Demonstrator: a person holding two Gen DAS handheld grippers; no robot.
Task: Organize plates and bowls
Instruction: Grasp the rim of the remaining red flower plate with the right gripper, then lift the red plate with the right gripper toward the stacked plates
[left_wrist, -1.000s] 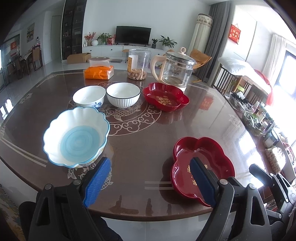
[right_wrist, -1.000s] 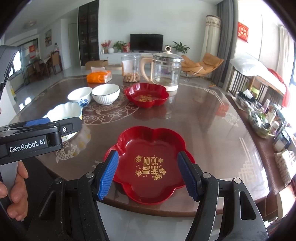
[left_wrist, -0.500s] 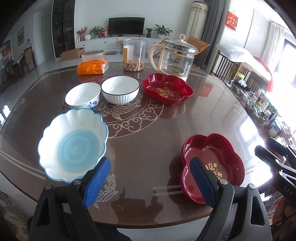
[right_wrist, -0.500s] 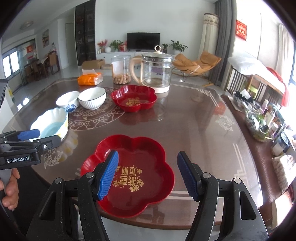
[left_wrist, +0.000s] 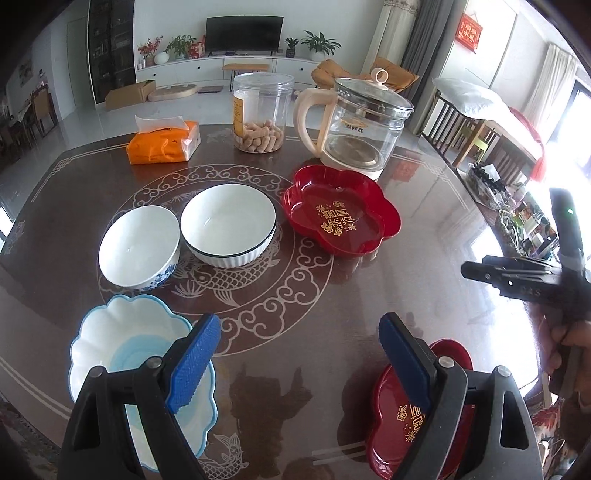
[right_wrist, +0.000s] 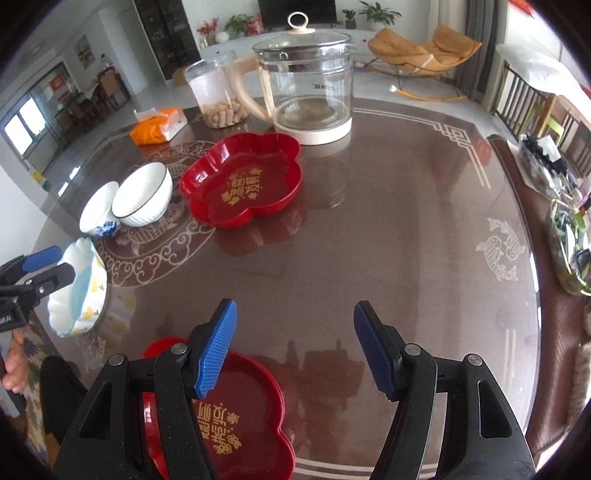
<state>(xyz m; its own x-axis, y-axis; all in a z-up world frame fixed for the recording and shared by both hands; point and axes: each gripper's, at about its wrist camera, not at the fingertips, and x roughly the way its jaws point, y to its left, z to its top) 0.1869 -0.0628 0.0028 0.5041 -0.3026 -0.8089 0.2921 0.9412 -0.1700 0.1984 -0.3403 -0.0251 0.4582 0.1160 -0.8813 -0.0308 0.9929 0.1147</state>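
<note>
Two red flower-shaped plates with gold writing lie on the dark table: one far (left_wrist: 341, 220) (right_wrist: 242, 181), one near the front edge (left_wrist: 413, 417) (right_wrist: 236, 417). A white ribbed bowl (left_wrist: 228, 224) (right_wrist: 142, 197) and a white bowl with blue pattern (left_wrist: 139, 246) (right_wrist: 98, 214) stand side by side. A scalloped white-and-blue bowl (left_wrist: 122, 365) (right_wrist: 79, 291) sits front left. My left gripper (left_wrist: 299, 363) is open above bare table between the scalloped bowl and the near plate. My right gripper (right_wrist: 293, 347) is open, empty, its left finger over the near plate's edge.
A glass kettle with cream handle (left_wrist: 364, 122) (right_wrist: 306, 81), a clear jar of snacks (left_wrist: 262, 112) (right_wrist: 218, 92) and an orange tissue pack (left_wrist: 164, 142) (right_wrist: 159, 125) stand at the table's far side. A cluttered side shelf (right_wrist: 565, 206) lies to the right.
Both grippers moved forward over the table; bowls and far plate now look closer. The near red plate slid from between the right fingers to the lower left. Both jaws stayed open.
</note>
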